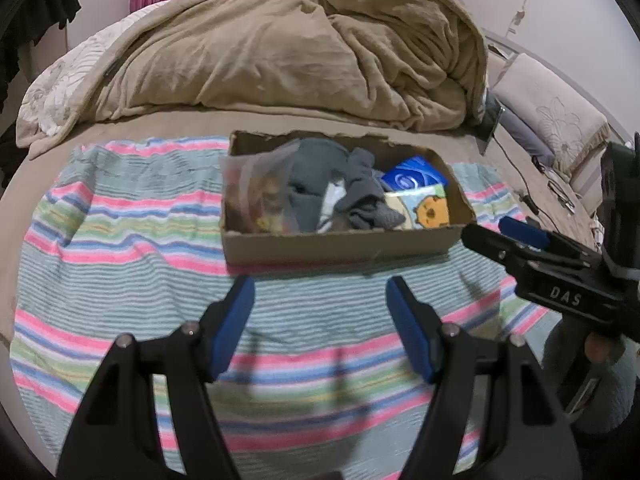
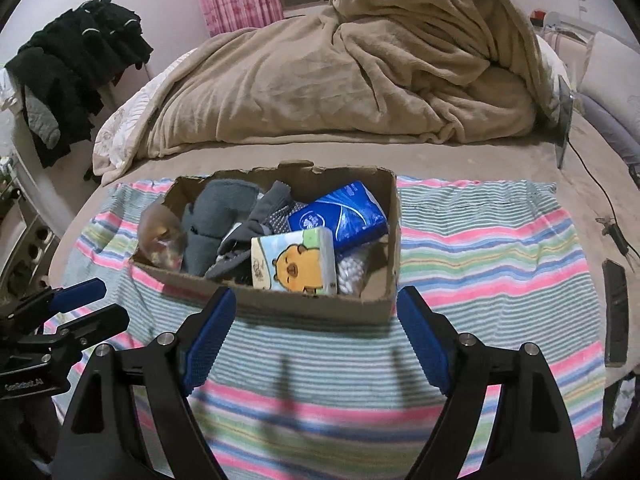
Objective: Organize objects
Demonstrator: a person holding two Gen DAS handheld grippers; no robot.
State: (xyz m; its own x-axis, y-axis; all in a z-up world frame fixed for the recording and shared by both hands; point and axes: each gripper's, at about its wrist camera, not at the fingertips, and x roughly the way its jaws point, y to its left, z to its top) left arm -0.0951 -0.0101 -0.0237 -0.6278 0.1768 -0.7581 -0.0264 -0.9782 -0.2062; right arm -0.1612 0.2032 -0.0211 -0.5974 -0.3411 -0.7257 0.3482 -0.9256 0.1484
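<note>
- Lying across the bed (image 2: 460, 160), a striped towel (image 2: 480, 240) carried everything; dark clothes (image 2: 72, 76) hung off beyond the bed's far left corner.
- At the towel's near left, the left gripper (image 1: 320, 304) hovered over bare stripes with its blue pads (image 1: 234, 328) moderately apart and nothing between them.
- Toward the towel's far edge sat an open cardboard box (image 2: 312, 304) with a torn back wall.
- Inside the box, from its left end:
  - a clear plastic bag (image 2: 160, 236) of small items, contents too blurred to name
  - grey cloth (image 2: 216, 220) bunched in the middle
  - a tissue pack printed with a yellow cartoon animal (image 2: 296, 260), propped against the front wall
  - a blue tissue pack (image 2: 340, 216) leaning behind it, at the box's right end
  - something white and beaded (image 2: 352, 272) under those two packs — I could not tell what.
- Just in front of the box's near wall, the right gripper (image 2: 316, 312) hung with its jaws spread wide and empty — framing the box's right half in its own view.
- A beige blanket (image 2: 360, 72) was heaped along the bed's far side, behind the box.
- Near the bed's right edge, off the towel, lay a dark flat device (image 2: 616, 312) and a thin cable (image 2: 596, 184).
</note>
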